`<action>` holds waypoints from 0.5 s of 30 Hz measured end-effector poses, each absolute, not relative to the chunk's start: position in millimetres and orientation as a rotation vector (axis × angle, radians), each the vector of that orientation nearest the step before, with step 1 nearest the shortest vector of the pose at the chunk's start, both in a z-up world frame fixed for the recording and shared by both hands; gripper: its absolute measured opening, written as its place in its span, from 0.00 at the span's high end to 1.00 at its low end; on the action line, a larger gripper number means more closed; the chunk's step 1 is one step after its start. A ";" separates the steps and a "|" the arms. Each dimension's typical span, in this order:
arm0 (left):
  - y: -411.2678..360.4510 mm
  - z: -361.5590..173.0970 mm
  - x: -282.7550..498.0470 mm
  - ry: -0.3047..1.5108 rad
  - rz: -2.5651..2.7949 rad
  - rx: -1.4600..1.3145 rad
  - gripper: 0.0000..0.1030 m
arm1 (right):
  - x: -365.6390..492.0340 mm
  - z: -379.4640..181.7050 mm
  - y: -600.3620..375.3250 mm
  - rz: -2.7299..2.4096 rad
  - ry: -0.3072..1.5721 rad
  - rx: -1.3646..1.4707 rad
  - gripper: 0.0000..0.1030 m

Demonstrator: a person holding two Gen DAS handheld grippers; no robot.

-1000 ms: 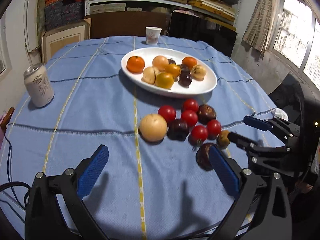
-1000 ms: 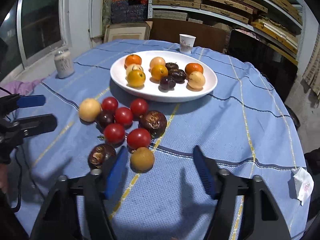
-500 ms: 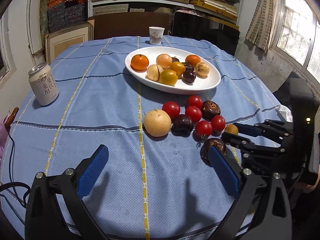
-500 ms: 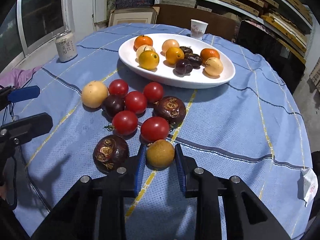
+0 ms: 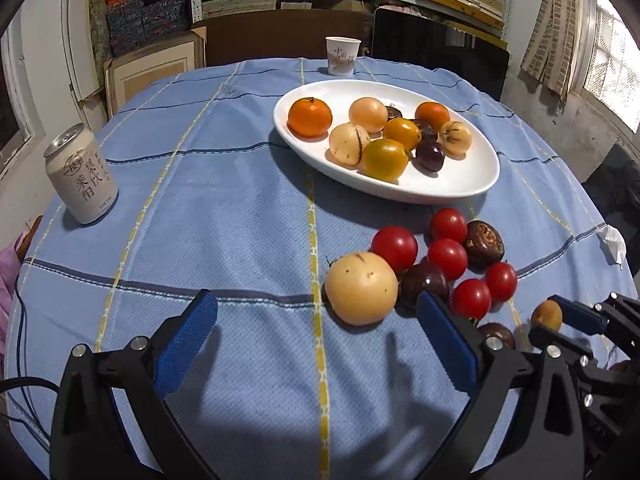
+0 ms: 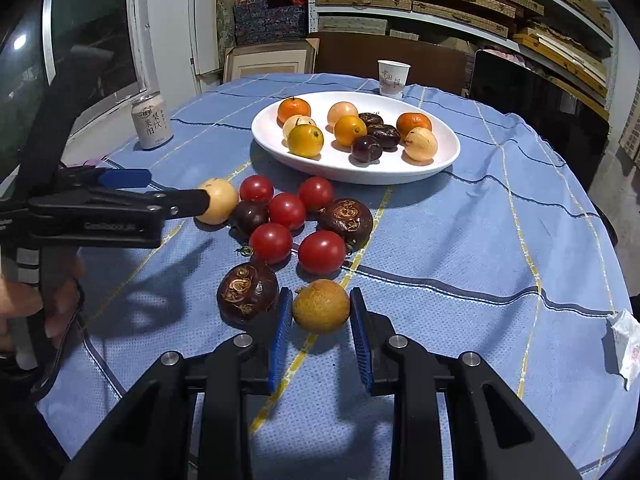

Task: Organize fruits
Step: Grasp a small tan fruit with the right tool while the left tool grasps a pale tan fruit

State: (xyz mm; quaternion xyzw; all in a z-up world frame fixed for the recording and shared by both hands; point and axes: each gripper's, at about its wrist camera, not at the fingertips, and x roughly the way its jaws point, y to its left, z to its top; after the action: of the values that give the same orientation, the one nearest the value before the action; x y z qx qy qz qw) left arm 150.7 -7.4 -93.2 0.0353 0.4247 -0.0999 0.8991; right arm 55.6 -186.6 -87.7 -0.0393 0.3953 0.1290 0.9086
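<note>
My right gripper (image 6: 319,298) is shut on a small yellow-brown fruit (image 6: 321,311) that rests on the blue cloth. A dark brown fruit (image 6: 247,292) lies just left of it. Beyond are several red tomatoes (image 6: 322,251), another brown fruit (image 6: 346,218) and a small dark plum (image 6: 250,215). My left gripper (image 5: 316,304) is open. A large pale round fruit (image 5: 361,288) sits just ahead of it, nearer its right finger. In the right wrist view the left gripper (image 6: 176,189) reaches in from the left towards that pale fruit (image 6: 218,200). The white oval plate (image 5: 472,184) holds several fruits.
A drink can (image 5: 82,178) stands at the left of the table and a paper cup (image 5: 342,56) at the far edge behind the plate. A crumpled tissue (image 6: 626,344) lies at the right edge. A hand (image 6: 24,304) holds the left gripper's handle.
The right gripper's jaws closed from wide apart onto the small yellow-brown fruit. The left gripper moved forward and down towards the pale round fruit, still open.
</note>
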 end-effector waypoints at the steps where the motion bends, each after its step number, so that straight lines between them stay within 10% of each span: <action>1: -9.0 -94.8 153.0 0.883 -0.207 0.076 0.05 | 55.8 -87.6 -187.0 0.268 0.816 -0.078 0.72; 10: -1.6 -109.8 172.3 0.944 -0.182 0.024 0.09 | 54.6 -86.8 -187.1 0.282 0.808 -0.073 0.72; 15: -17.7 -112.6 173.2 0.943 -0.199 0.089 0.53 | 53.1 -85.8 -188.0 0.280 0.802 -0.069 0.72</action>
State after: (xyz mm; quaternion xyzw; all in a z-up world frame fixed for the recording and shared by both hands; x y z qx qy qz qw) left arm 173.2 -17.7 -112.6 0.0428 0.4531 -0.0954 0.8853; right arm 53.1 -188.0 -85.8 -0.0334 0.3892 0.1357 0.9105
